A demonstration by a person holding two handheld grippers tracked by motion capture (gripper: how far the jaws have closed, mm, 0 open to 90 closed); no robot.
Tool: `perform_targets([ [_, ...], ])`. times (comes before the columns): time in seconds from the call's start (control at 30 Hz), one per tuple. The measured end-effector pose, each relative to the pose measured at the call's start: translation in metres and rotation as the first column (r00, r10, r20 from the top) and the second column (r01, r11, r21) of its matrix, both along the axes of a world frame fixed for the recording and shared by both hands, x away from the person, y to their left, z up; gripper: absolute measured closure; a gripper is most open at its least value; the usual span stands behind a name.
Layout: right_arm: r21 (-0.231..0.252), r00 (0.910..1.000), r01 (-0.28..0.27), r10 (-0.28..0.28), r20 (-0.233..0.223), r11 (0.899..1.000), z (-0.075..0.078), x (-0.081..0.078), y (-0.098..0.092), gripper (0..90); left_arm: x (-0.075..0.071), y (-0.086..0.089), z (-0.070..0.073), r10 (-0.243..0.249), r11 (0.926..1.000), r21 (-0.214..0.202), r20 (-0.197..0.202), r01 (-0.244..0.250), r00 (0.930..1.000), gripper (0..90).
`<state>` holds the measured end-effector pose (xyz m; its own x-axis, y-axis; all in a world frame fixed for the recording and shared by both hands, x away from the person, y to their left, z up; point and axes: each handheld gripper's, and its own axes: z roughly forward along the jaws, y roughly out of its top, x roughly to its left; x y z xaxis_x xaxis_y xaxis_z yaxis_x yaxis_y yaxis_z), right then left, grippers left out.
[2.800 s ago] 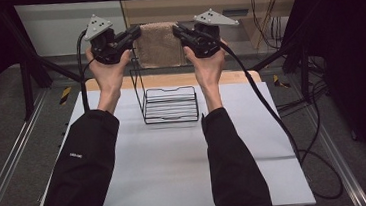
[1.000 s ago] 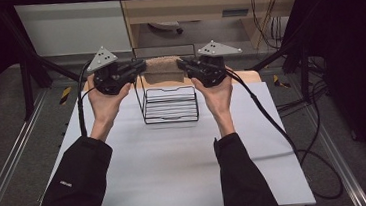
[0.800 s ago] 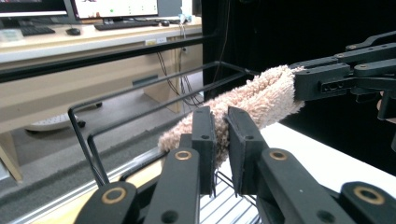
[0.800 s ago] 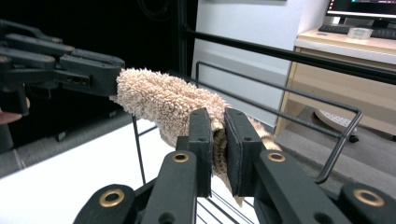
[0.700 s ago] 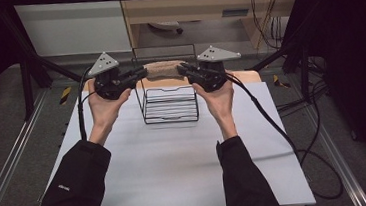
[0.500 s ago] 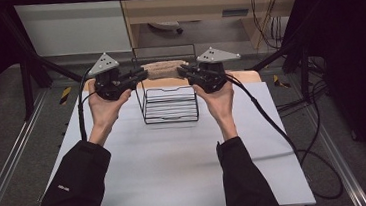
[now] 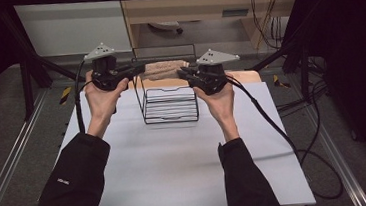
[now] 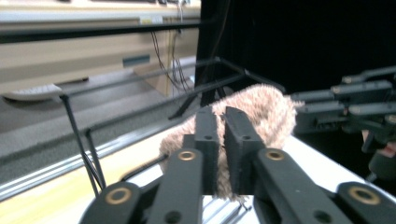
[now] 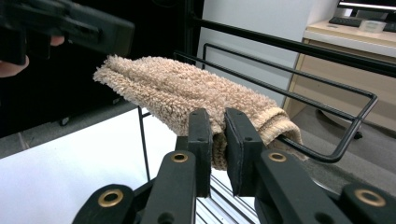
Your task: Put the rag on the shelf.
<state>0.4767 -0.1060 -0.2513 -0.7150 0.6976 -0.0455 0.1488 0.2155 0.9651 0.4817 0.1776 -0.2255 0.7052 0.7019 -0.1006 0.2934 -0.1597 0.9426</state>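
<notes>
Now each hand-held gripper, left [image 7: 138, 68] and right [image 7: 184, 73], pinches one end of the towel [image 7: 160, 69] stretched between them.

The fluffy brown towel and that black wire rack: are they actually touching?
Touching. In the right gripper view the towel lies draped over the rack's top bar, its rolled edge resting on the wire, while the right gripper pinches its near edge.

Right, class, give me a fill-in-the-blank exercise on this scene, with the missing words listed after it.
1. Both hand-held grippers are shut on a fluffy beige ____.
2. The towel hangs above a black ____ rack.
3. The wire rack stands on a ____ table.
4. The left hand-held gripper and the right hand-held gripper pinch ____ ends of the towel.

Missing words: towel; wire; white; opposite
</notes>
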Motion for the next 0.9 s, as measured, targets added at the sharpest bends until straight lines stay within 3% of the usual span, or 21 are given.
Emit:
perform_targets([
  [0.13, -0.006, 1.0000, -0.004, 0.004, -0.005, 1.000, -0.003, -0.001, -0.001, 79.7, -0.001, -0.003, -0.006, -0.009, 0.9992, 0.039, -0.014, 0.010, 0.9999, 89.8],
  [0.3, -0.012, 0.9999, -0.009, 0.009, -0.009, 1.000, -0.004, -0.002, -0.001, 76.7, -0.002, -0.004, -0.009, -0.013, 0.9983, 0.057, -0.007, 0.013, 0.9999, 89.9],
  [0.5, 0.019, 0.9997, -0.024, 0.024, 0.005, 1.000, 0.001, -0.006, -0.004, 63.4, -0.002, -0.005, -0.012, -0.021, 0.9968, 0.077, 0.011, 0.020, 0.9997, 89.9],
  [0.63, 0.062, 0.9995, -0.030, 0.030, 0.010, 0.998, 0.005, -0.006, -0.005, 60.8, -0.002, -0.006, -0.016, -0.024, 0.9950, 0.097, 0.015, 0.022, 0.9996, 89.9],
  [0.7, 0.062, 0.9994, -0.034, 0.034, 0.001, 0.998, 0.006, -0.006, -0.005, 65.9, -0.003, -0.006, -0.019, -0.024, 0.9941, 0.106, 0.018, 0.022, 0.9996, 89.9],
  [0.8, 0.039, 0.9975, -0.052, 0.054, -0.045, 0.998, 0.003, -0.005, -0.001, 80.6, -0.003, -0.006, -0.023, -0.027, 0.9935, 0.110, 0.016, 0.026, 0.9995, 89.8],
  [0.9, -0.003, 0.9954, -0.041, 0.041, -0.086, 0.999, -0.004, -0.003, 0.001, 86.6, -0.004, -0.006, -0.027, -0.031, 0.9926, 0.118, 0.016, 0.029, 0.9994, 89.8],
])
